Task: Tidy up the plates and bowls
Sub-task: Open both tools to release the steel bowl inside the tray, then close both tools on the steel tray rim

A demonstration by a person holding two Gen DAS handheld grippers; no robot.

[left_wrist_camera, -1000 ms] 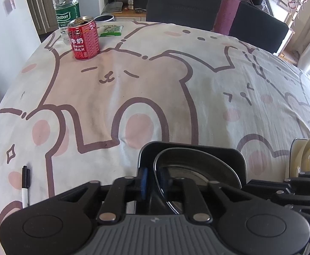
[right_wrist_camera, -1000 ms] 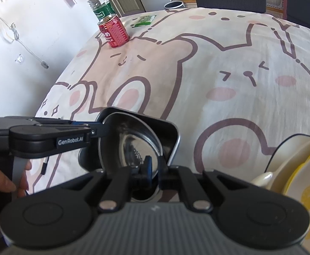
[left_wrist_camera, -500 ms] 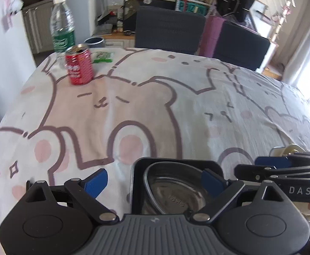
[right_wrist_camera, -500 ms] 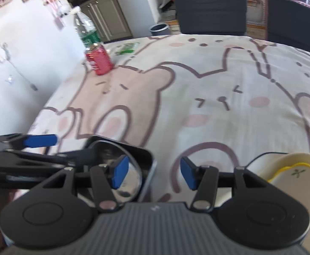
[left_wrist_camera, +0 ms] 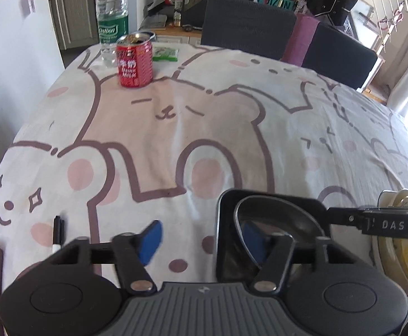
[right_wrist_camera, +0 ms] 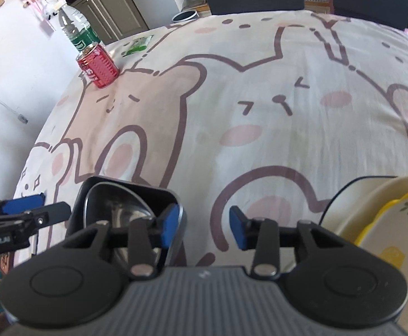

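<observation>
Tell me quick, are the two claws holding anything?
Left gripper: open, holding nothing; it just let go and narrowed a little.
Right gripper: open, holding nothing, the same.

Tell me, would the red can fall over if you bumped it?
Probably. The can stands upright and is taller than it is wide, so a knock near the top could tip it. Its top is open, so anything left inside might spill on the cloth.

Shiny metal bowl (left_wrist_camera: 274, 218) in black tray (left_wrist_camera: 226, 204); matt cloth tablecloth (left_wrist_camera: 204, 117); glossy ceramic plates (right_wrist_camera: 386, 224).
</observation>
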